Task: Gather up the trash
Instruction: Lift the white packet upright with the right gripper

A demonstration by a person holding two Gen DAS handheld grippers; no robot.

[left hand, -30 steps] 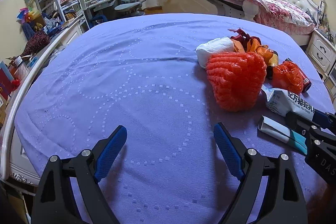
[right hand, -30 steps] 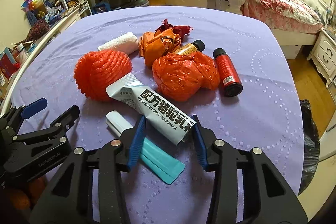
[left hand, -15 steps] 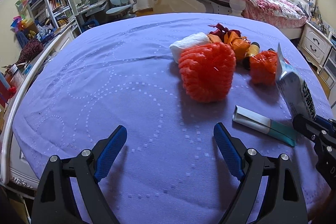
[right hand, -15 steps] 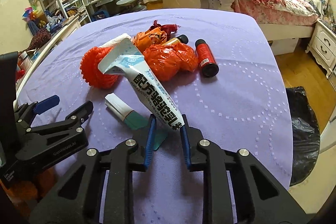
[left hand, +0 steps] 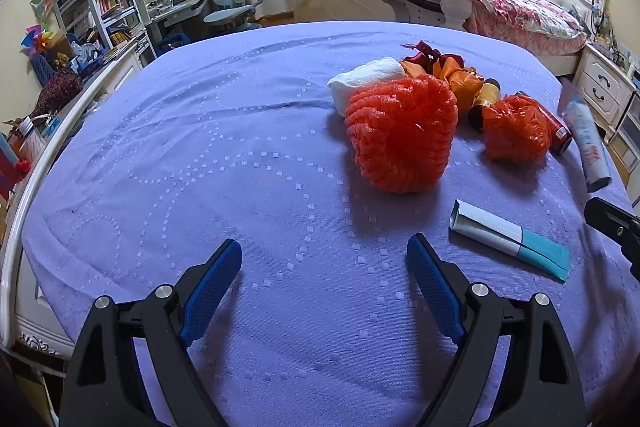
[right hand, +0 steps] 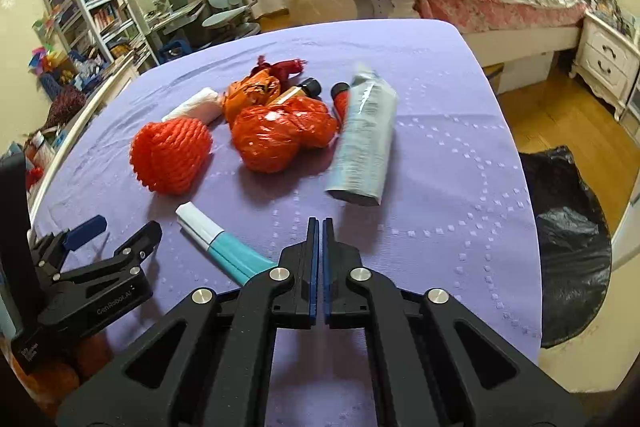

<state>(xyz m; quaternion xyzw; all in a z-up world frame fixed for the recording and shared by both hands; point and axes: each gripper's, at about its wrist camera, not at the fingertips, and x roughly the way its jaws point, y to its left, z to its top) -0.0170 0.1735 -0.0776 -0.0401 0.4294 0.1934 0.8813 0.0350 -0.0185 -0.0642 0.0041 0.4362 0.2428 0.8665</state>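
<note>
Left gripper (left hand: pixel 324 267): fingers wide apart, nothing between, over bare purple surface (left hand: pixel 200 147). Right gripper (right hand: pixel 320 223): fingers together, empty. Pale blue pouch (right hand: pixel 364 135) sits blurred just past their tips, beside the orange bag (right hand: pixel 280 135). Teal packet (left hand: pixel 508 239) lies flat between the grippers.

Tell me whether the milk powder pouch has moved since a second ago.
Yes. The milk powder pouch left the teal carton and now sits blurred, right of the orange bag.

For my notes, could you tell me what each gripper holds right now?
Nothing: the right gripper is shut on empty air, the milk powder packet lies beyond it, and the left gripper is open.
</note>
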